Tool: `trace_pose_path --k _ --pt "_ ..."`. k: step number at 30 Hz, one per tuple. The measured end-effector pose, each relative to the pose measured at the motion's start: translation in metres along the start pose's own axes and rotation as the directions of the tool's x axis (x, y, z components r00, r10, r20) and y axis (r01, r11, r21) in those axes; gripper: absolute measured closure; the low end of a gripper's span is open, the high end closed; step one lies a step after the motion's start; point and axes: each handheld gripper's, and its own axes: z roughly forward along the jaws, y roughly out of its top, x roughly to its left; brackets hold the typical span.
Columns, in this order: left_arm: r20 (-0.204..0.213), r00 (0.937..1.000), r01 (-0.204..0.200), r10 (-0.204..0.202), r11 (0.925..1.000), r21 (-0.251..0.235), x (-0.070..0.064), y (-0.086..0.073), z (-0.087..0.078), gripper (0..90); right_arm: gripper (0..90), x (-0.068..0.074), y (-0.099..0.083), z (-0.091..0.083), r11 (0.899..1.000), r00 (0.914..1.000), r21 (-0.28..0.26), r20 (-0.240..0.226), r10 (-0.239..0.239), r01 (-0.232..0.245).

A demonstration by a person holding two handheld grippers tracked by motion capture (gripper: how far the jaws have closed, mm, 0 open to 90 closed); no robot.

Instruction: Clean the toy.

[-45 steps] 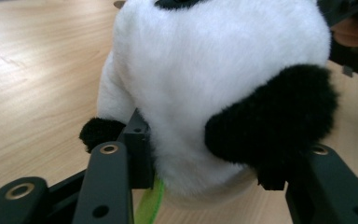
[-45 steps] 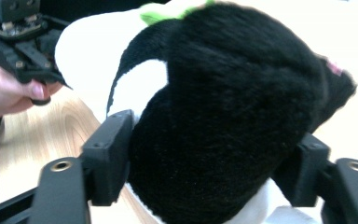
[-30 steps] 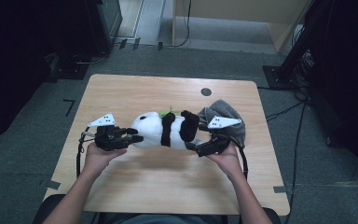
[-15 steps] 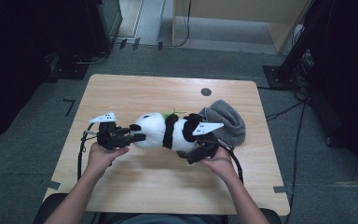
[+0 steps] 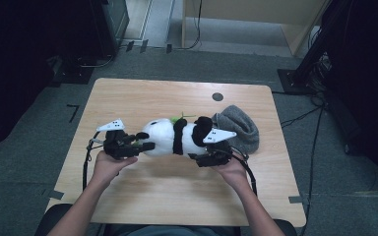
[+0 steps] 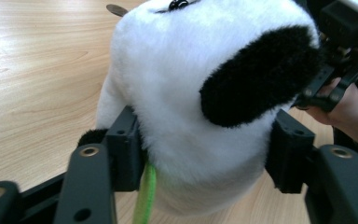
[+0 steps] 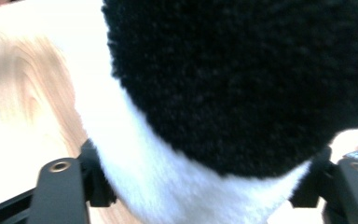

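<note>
1. Panda plush [image 5: 174, 137], lying on its side across the middle of the wooden table [image 5: 142, 96], head toward my left and rump toward my right; this is what I am handling.
2. My left gripper [image 5: 140, 143] has the head end: in the left gripper view the white fur [image 6: 182, 93] bulges between both black jaws, which press in on either flank, so I judge it clamped on the toy. A green strand [image 6: 144, 196] hangs down by the inner jaw.
3. My right gripper [image 5: 200, 156] takes the other end. In the right gripper view black and white fur [image 7: 242, 93] packs the gap between the jaws, and they look to be squeezing it, though the picture is blurred.
4. Holding both ends lets me, I think, lift or turn the soft body without it sagging or rolling.
5. A grey knitted hat [image 5: 236, 128] lies just beside the rump, touching or nearly touching it, behind my right hand [image 5: 229, 169]. I suspect the panda is bound for it.
6. A small dark disc [image 5: 217, 97] sits farther back, apart from everything.
7. Room: the near half of the table is bare wood, and the left side is free too. The right edge lies beyond the hat, so I would keep moves toward the centre.
</note>
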Motion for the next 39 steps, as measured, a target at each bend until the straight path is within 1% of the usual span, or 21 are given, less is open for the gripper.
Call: trace_pose_path --k 4,5,7,8,12,15,16,17,18,23,24,25,28,31,33,34,35,36,37,38,39 --pt "0.010 0.9992 -0.038 0.039 0.9987 -0.032 -0.001 0.000 0.001 27.0 32.4 -0.007 0.002 -0.005 0.999 0.9981 -0.008 -0.038 0.048 -0.049" --pt "0.010 0.9992 -0.038 0.039 0.9987 -0.032 -0.001 0.000 0.001 24.1 32.6 -0.008 0.002 -0.006 0.998 0.9973 -0.005 -0.043 0.059 -0.060" --pt "0.004 0.9979 -0.064 0.064 0.9973 -0.035 -0.002 0.000 0.002 21.6 32.6 -0.009 0.002 -0.007 0.998 0.9966 -0.001 -0.048 0.067 -0.067" --pt "0.005 0.9963 -0.085 0.086 0.9959 -0.030 -0.002 -0.001 0.002 19.4 32.8 -0.010 0.003 -0.008 0.996 0.9949 0.008 -0.055 0.084 -0.084" --pt "-0.007 0.9905 -0.137 0.137 0.9902 -0.026 -0.004 -0.002 0.001 17.3 32.8 -0.011 0.005 -0.011 0.993 0.9904 0.003 -0.071 0.119 -0.119" --pt "-0.002 0.9896 -0.144 0.144 0.9892 -0.028 -0.003 -0.002 0.000 16.6 32.8 -0.012 0.005 -0.012 0.990 0.9873 -0.003 -0.078 0.138 -0.139" --pt "0.001 0.9886 -0.150 0.150 0.9883 -0.027 -0.003 -0.003 0.000 16.6 32.8 -0.014 0.006 -0.014 0.985 0.9810 -0.011 -0.096 0.169 -0.171" --pt "0.002 0.9877 -0.156 0.156 0.9875 -0.022 -0.003 -0.003 0.000 16.6 32.8 -0.015 0.006 -0.014 0.983 0.9784 -0.013 -0.099 0.181 -0.183" --pt "-0.008 0.9834 -0.181 0.181 0.9835 -0.003 -0.003 -0.004 0.001 16.6 32.8 -0.015 0.006 -0.015 0.979 0.9743 -0.011 -0.104 0.199 -0.202" --pt "-0.014 0.9785 -0.205 0.206 0.9781 0.035 -0.005 -0.007 0.004 16.7 32.9 -0.018 0.005 -0.016 0.972 0.9663 -0.010 -0.113 0.232 -0.234" --pt "-0.015 0.9770 -0.212 0.213 0.9764 0.042 -0.005 -0.007 0.004 16.7 32.9 -0.019 0.005 -0.017 0.969 0.9621 -0.012 -0.120 0.245 -0.248" --pt "-0.012 0.9759 -0.217 0.218 0.9750 0.047 -0.005 -0.008 0.004 16.8 33.0 -0.022 0.004 -0.018 0.957 0.9484 -0.014 -0.141 0.284 -0.289" --pt "-0.013 0.9728 -0.230 0.231 0.9719 0.049 -0.006 -0.011 0.004 17.7 33.0 -0.026 0.003 -0.019 0.940 0.9260 -0.011 -0.179 0.332 -0.340" --pt "-0.024 0.9759 -0.215 0.217 0.9751 0.053 -0.007 -0.012 0.004 25.4 32.6 -0.025 0.004 -0.019 0.941 0.9258 -0.014 -0.183 0.331 -0.339" --pt "-0.030 0.9771 -0.209 0.211 0.9763 0.058 -0.007 -0.012 0.003 34.1 31.1 -0.023 0.005 -0.019 0.947 0.9336 -0.017 -0.172 0.314 -0.322" --pt "-0.044 0.9829 -0.175 0.179 0.9817 0.074 -0.006 -0.012 0.004 37.4 29.6 -0.022 0.006 -0.018 0.953 0.9411 -0.016 -0.162 0.297 -0.303" --pt "-0.047 0.9856 -0.158 0.162 0.9840 0.083 -0.005 -0.012 0.004 39.6 27.5 -0.020 0.007 -0.018 0.960 0.9506 -0.019 -0.147 0.273 -0.279" --pt "-0.042 0.9891 -0.137 0.141 0.9866 0.089 -0.004 -0.012 0.004 41.8 25.2 -0.018 0.008 -0.018 0.964 0.9560 -0.019 -0.136 0.260 -0.265" --pt "-0.037 0.9929 -0.109 0.113 0.9892 0.098 -0.002 -0.012 0.004 43.3 22.5 -0.016 0.008 -0.017 0.967 0.9604 -0.017 -0.125 0.249 -0.253" --pt "-0.037 0.9929 -0.109 0.113 0.9892 0.098 -0.002 -0.012 0.004 44.6 22.5 -0.016 0.008 -0.017 0.967 0.9604 -0.017 -0.125 0.249 -0.253" --pt "-0.014 0.9982 -0.057 0.059 0.9927 0.106 0.000 -0.011 0.003 45.4 18.0 -0.014 0.008 -0.017 0.968 0.9614 -0.015 -0.125 0.245 -0.249"
